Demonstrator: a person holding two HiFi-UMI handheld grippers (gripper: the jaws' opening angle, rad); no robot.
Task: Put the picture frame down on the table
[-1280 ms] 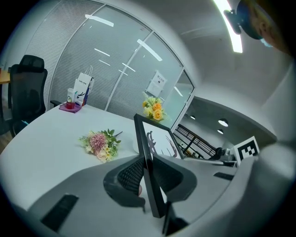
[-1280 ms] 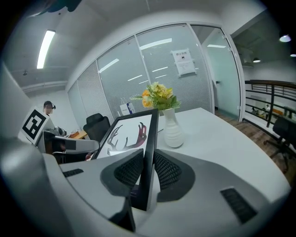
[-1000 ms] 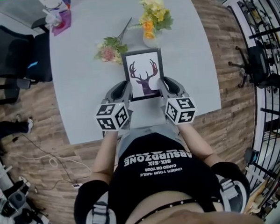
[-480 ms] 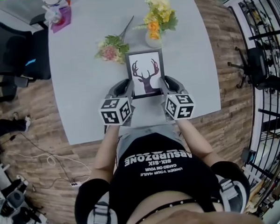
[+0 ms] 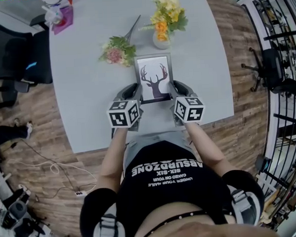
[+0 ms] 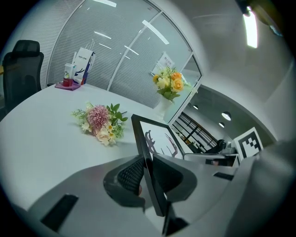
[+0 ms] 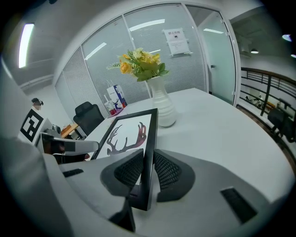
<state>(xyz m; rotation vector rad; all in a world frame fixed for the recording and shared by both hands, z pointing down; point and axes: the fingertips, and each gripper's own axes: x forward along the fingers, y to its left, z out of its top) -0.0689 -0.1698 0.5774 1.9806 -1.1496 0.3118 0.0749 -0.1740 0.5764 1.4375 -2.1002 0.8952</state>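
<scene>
A large pale grey table [image 5: 87,94] filled most of the head view, with wood-pattern floor around it and a black office chair [image 5: 16,58] at its left side. The person stood at the near edge in a black printed shirt, both arms stretched forward over the tabletop.

The picture frame [image 5: 154,76], black-rimmed with a dark antler print on white, was held over the near middle of the table, between the two grippers. Its upper end leaned away from the person. Whether its lower edge touched the table could not be made out.

The left gripper [image 6: 145,172] was clamped on the frame's left rim near the lower corner. The thin black edge stood upright between its ribbed pads [image 6: 131,175], one pad on the back and the other on the glass side. The right gripper [image 7: 148,169] gripped the right rim the same way, its pads [image 7: 169,171] pressed on either face of the rim low down, so most of the frame rose beyond the fingertips.

Just beyond the frame stood a white vase [image 5: 162,39] of yellow and orange flowers. A pink bouquet [image 5: 116,52] lay flat on the table to the left of the vase, near the frame's top left corner.
</scene>
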